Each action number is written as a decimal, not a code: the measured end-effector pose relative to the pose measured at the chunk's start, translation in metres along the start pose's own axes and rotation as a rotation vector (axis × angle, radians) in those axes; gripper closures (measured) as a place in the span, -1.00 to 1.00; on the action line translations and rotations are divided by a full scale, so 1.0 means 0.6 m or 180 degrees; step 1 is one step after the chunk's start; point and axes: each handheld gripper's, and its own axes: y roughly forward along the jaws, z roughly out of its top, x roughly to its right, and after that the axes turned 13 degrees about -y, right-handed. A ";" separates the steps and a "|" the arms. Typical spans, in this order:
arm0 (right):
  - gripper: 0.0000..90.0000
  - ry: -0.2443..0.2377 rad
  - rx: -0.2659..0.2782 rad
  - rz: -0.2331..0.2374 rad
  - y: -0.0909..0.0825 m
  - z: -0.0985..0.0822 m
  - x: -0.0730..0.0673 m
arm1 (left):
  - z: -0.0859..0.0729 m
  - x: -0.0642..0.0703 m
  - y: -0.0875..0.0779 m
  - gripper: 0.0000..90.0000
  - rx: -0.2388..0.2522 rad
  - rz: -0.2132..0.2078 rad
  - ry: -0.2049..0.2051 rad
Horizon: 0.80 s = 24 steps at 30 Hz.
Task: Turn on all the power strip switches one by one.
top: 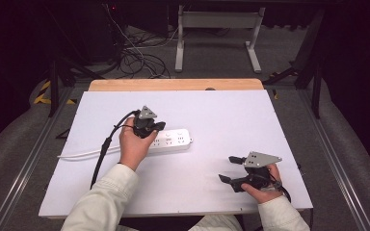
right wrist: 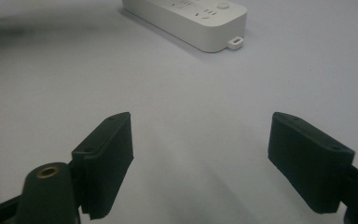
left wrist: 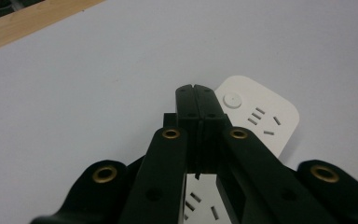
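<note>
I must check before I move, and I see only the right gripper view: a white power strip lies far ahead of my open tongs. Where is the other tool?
Observer: In the high view the left gripper is over the middle of the power strip.
Operator: Are its tongs open?
Observer: No. The left gripper view shows them shut, tips together above the strip, with nothing between them.
Operator: Does the strip have a cable?
Observer: Yes, a white cable runs from its left end toward the left edge of the table.
</note>
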 end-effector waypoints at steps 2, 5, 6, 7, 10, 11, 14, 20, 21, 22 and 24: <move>-0.49 0.0001 0.0008 0.0000 0.000 0.000 0.000 | 0.000 0.004 0.004 1.00 -0.0013 -0.0001 -0.0001; -0.49 -0.0005 0.0002 0.0006 0.000 0.000 -0.001 | -0.003 0.009 0.013 1.00 -0.0066 0.0002 0.0014; -0.49 -0.0005 0.0004 0.0002 0.000 0.000 -0.001 | -0.004 0.011 0.017 1.00 -0.0097 0.0025 0.0029; -0.49 -0.0006 0.0005 0.0000 0.000 0.001 -0.001 | -0.005 0.011 0.022 1.00 -0.0133 0.0040 0.0061; -0.49 -0.0008 0.0004 -0.0001 -0.001 0.001 -0.001 | -0.008 0.011 0.031 1.00 -0.0167 0.0085 0.0093; -0.49 -0.0008 0.0001 0.0002 -0.001 0.001 -0.001 | -0.008 0.011 0.033 1.00 -0.0180 0.0080 0.0082; -0.49 -0.0004 0.0000 0.0003 0.000 0.001 -0.001 | -0.010 0.012 0.038 1.00 -0.0200 0.0075 0.0082; -0.49 -0.0007 -0.0001 0.0008 0.000 0.000 -0.001 | -0.014 0.011 0.047 1.00 -0.0279 0.0120 0.0110; -0.49 -0.0008 0.0000 0.0005 0.000 0.000 -0.001 | -0.015 0.011 0.048 1.00 -0.0276 0.0131 0.0131; -0.49 -0.0008 0.0001 0.0006 0.000 0.000 -0.001 | -0.015 0.011 0.048 1.00 -0.0276 0.0127 0.0136; -0.49 -0.0002 0.0004 0.0008 0.000 0.000 -0.001 | -0.014 0.010 0.048 1.00 -0.0274 0.0140 0.0140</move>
